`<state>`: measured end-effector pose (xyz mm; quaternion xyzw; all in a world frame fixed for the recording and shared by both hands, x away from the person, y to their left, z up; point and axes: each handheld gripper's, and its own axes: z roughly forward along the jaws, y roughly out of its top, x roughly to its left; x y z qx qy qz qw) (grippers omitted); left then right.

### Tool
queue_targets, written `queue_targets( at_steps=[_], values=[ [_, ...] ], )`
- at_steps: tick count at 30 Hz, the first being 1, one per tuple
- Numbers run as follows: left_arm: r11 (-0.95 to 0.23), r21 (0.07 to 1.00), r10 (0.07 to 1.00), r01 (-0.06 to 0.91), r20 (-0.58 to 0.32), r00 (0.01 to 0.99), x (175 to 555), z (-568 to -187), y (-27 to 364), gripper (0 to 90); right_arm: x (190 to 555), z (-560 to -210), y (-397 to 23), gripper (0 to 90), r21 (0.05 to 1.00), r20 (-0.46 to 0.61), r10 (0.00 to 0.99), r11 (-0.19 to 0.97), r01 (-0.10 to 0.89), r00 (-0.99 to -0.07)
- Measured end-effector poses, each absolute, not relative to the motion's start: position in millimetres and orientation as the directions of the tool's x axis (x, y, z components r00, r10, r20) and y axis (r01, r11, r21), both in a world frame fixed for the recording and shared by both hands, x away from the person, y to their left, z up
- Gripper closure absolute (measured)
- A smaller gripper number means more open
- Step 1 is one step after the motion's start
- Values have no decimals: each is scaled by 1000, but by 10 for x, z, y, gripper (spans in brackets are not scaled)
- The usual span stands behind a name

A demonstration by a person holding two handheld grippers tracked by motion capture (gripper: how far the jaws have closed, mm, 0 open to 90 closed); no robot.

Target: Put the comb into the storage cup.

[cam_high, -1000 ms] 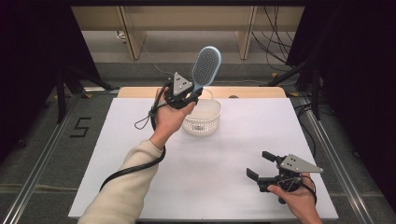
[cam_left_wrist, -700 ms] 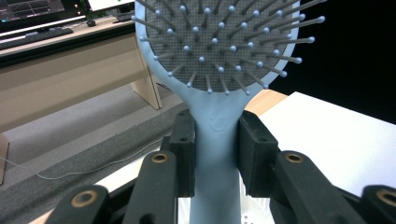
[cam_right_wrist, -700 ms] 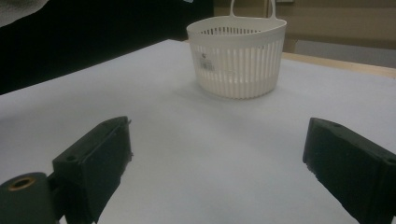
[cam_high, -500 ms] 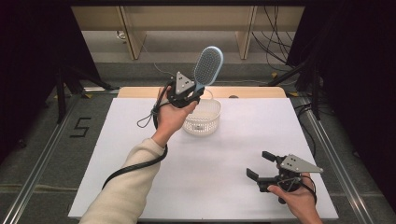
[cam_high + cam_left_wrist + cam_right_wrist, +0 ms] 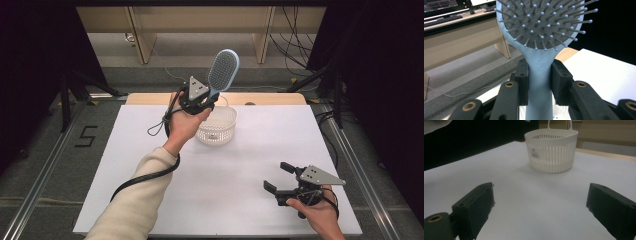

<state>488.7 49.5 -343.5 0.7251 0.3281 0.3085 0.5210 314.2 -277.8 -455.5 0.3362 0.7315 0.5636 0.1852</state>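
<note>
Nothing's budged since before: left gripper (image 5: 206, 102) stays clamped on the pale-blue plastic paddle hairbrush (image 5: 539, 62) handle above the white slotted basket (image 5: 216, 125), probably for dropping in; right gripper (image 5: 280, 176) waits spread wide, empty.

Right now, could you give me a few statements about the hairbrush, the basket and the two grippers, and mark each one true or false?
1. The left gripper clamps the blue hairbrush by its handle. True.
2. The hairbrush lies inside the white basket. False: it is held up in the air, head upward, above the basket.
3. The right gripper is open and holds nothing. True.
4. The basket is tipped on its side. False: it stands upright on the white table.
5. The right gripper touches the basket. False: it is well apart from it, near the table's front edge.
</note>
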Motion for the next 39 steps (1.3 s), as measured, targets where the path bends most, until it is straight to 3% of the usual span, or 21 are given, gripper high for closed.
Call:
queue_targets(
  at_steps=[39],
  values=[
    [-255, 954, 791, 157, 112, 602, 5013, -3504, 426, 698, 3146, -4555, -2787, 84, 950, 108, 700, 137, 282, -706]
  ],
)
